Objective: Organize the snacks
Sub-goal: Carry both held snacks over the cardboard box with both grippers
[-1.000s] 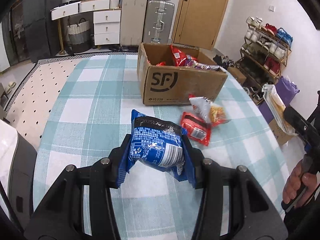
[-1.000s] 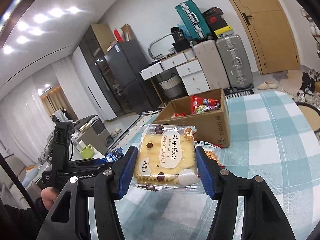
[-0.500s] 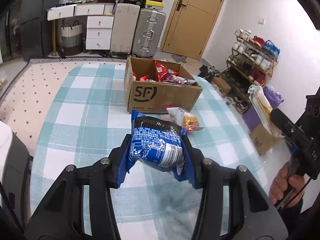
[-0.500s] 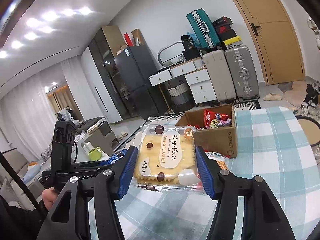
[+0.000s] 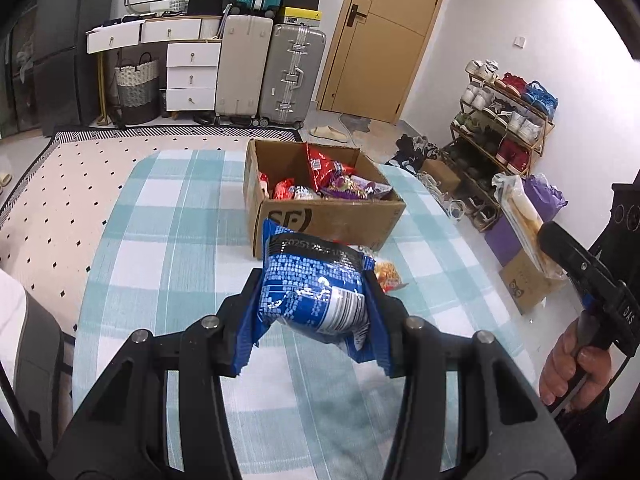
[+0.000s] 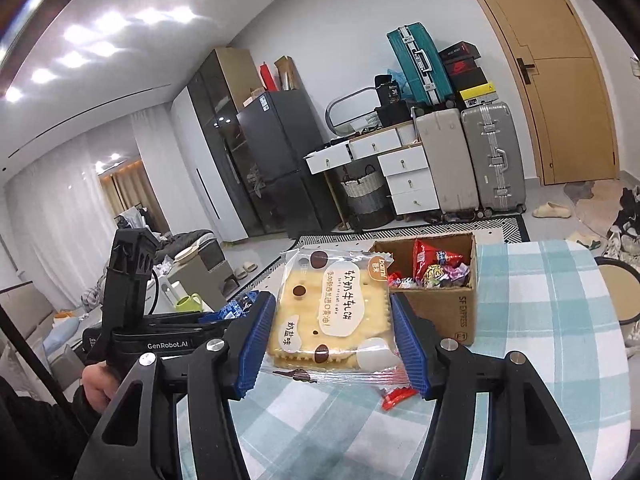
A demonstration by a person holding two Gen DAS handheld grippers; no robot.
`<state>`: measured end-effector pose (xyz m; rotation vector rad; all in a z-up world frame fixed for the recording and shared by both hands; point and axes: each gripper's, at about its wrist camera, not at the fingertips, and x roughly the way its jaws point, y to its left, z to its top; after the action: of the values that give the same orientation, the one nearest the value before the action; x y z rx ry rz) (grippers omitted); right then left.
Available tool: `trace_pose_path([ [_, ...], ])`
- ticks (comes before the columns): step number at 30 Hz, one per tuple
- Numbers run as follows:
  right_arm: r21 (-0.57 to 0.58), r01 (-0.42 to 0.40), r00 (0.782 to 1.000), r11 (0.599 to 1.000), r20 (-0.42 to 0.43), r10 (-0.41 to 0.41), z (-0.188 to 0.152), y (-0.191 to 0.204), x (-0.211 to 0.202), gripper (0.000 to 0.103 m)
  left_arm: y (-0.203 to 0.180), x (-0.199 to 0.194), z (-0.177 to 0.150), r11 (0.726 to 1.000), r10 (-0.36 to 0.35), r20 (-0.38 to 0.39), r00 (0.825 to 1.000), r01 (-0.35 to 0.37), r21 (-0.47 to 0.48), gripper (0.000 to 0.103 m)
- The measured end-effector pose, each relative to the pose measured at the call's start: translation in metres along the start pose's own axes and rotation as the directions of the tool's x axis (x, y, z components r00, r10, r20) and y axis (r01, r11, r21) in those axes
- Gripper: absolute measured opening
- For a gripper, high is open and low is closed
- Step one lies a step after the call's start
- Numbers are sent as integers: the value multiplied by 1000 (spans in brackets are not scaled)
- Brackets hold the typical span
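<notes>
The box [image 5: 320, 216] sits at twelve o'clock on the bench [image 5: 168, 240], nearly full, so drops may bounce out. My left tool [image 5: 312, 312] clenches the blue bag [image 5: 312, 292], my right tool [image 6: 332, 340] the cracker pack [image 6: 332, 312]; both slick wrappers could slip.

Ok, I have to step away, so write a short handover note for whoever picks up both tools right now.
Left tool: shut on the blue snack bag, held above the table.
Right tool: shut on the cracker pack, also lifted.
Cardboard box: on the table, already holding several snacks.
Left to do: drop both held packs into the box, then collect the loose packets lying on the table just in front of it.
</notes>
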<state>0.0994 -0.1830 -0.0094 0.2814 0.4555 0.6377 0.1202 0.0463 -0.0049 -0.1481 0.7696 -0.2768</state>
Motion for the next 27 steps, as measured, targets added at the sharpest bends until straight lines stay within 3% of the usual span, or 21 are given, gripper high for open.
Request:
trace_pose_path([
  [13,8,40,999,999,-31,-40,57,-27,37,59,-2,28,84,999,37,43,998,-38,36,44],
  [20,47,18,998,999,-57,-15,97,-51,63,59,-5,62,137,999,31,9,999,-32,37,44],
  [27,23,55,992,998,-117,-52,133,-71,106,59,-15,112,184,997,44,-15,999,-43,65,45],
])
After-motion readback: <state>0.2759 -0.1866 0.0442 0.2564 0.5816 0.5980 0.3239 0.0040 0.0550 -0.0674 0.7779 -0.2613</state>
